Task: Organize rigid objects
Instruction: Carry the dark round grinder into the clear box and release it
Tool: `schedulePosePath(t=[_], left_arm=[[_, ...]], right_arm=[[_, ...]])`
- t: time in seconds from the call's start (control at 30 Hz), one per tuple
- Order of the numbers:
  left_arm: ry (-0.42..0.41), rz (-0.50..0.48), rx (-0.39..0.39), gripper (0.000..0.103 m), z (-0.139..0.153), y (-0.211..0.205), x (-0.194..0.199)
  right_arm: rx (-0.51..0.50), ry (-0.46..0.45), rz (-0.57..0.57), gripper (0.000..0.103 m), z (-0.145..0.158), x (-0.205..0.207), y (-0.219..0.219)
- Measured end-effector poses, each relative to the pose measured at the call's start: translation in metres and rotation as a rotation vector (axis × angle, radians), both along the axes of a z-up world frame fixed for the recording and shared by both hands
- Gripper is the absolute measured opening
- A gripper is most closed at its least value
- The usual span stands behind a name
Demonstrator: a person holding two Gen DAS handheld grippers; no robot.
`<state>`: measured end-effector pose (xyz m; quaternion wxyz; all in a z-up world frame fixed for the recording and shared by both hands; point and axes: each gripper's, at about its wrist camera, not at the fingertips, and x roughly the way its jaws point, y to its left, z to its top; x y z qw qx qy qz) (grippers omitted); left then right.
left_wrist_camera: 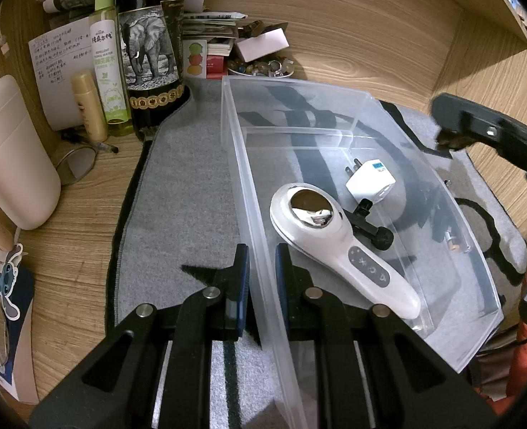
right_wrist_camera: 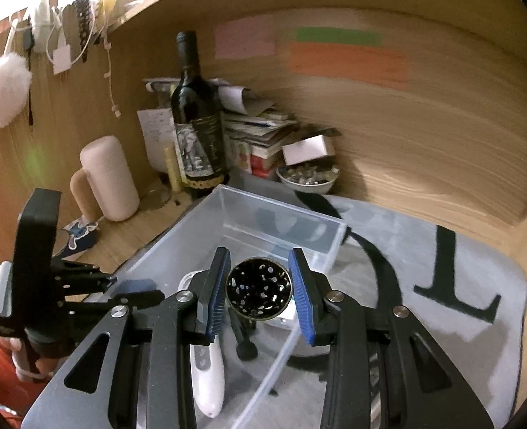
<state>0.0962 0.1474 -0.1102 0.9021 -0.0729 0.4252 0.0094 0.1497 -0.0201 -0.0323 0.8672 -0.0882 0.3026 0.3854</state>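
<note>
A clear plastic bin [left_wrist_camera: 227, 136] stands on a grey mat. In it lie a white handheld device [left_wrist_camera: 338, 246] with a shiny metal head, a white plug adapter [left_wrist_camera: 370, 180] and a small black clamp [left_wrist_camera: 370, 228]. My left gripper [left_wrist_camera: 262, 275] is shut on the bin's near left wall, one finger inside and one outside. My right gripper [right_wrist_camera: 259, 291] is shut on a round dark perforated metal disc [right_wrist_camera: 259, 289] and hovers over the bin [right_wrist_camera: 274, 211], above the white device [right_wrist_camera: 208, 375]. In the left wrist view the right gripper [left_wrist_camera: 449, 139] shows at the right edge.
A wine bottle [left_wrist_camera: 150, 53], a green spray bottle [left_wrist_camera: 108, 60], a small tan bottle [left_wrist_camera: 90, 107] and a pink cylinder [left_wrist_camera: 13, 153] crowd the back left corner. A bowl of stones [right_wrist_camera: 308, 178] and stacked books [right_wrist_camera: 259, 132] sit behind the bin. Wooden walls enclose the desk.
</note>
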Motion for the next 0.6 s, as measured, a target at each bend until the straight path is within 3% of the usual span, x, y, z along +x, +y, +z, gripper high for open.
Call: schedulePosePath(t=[0.6], left_arm=[[-0.002, -0.005, -0.003, 0.015, 0.0, -0.001, -0.001]], right_arm=[[-0.152, 0.097, 0.079, 0.031, -0.028, 0.032, 0.049]])
